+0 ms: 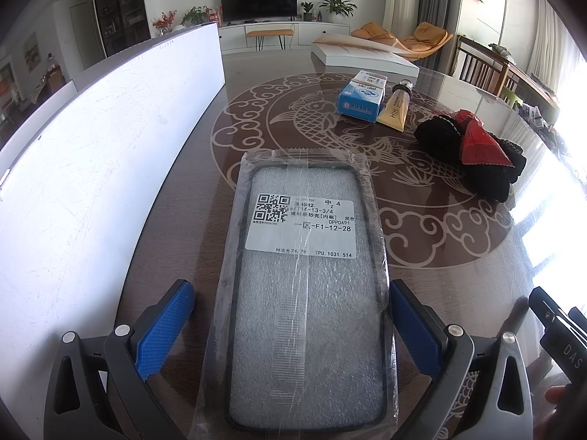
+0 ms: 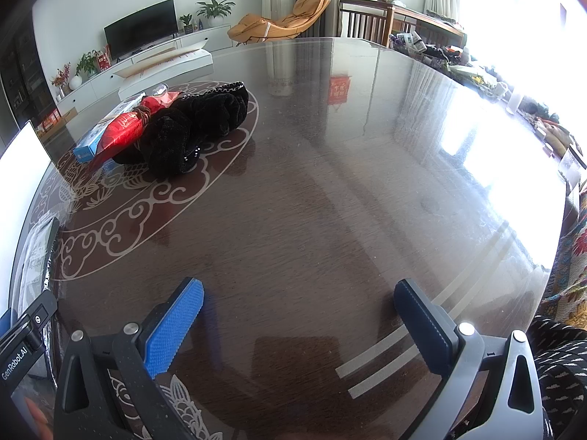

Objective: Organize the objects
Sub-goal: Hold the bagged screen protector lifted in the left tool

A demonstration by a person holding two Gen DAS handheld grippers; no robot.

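Observation:
A black phone case (image 1: 308, 293), packed in a clear bag with a white label, lies flat on the dark glass-topped table (image 1: 458, 275). My left gripper (image 1: 290, 326) is open with its blue pads on either side of the case's near half. The right pad is close to the bag's edge and the left pad stands apart from it. My right gripper (image 2: 299, 326) is open over bare table with nothing between its fingers. Further back lie a blue box (image 1: 361, 97), a yellow tube (image 1: 396, 108), a black cloth bundle (image 2: 198, 124) and a red packet (image 2: 124, 130) resting on the cloth.
A large white panel (image 1: 91, 146) runs along the table's left side. A thick white book (image 1: 367, 55) lies at the far edge. Chairs and a cluttered sideboard (image 2: 513, 102) stand beyond the right edge. The table's right half (image 2: 367, 183) is open surface.

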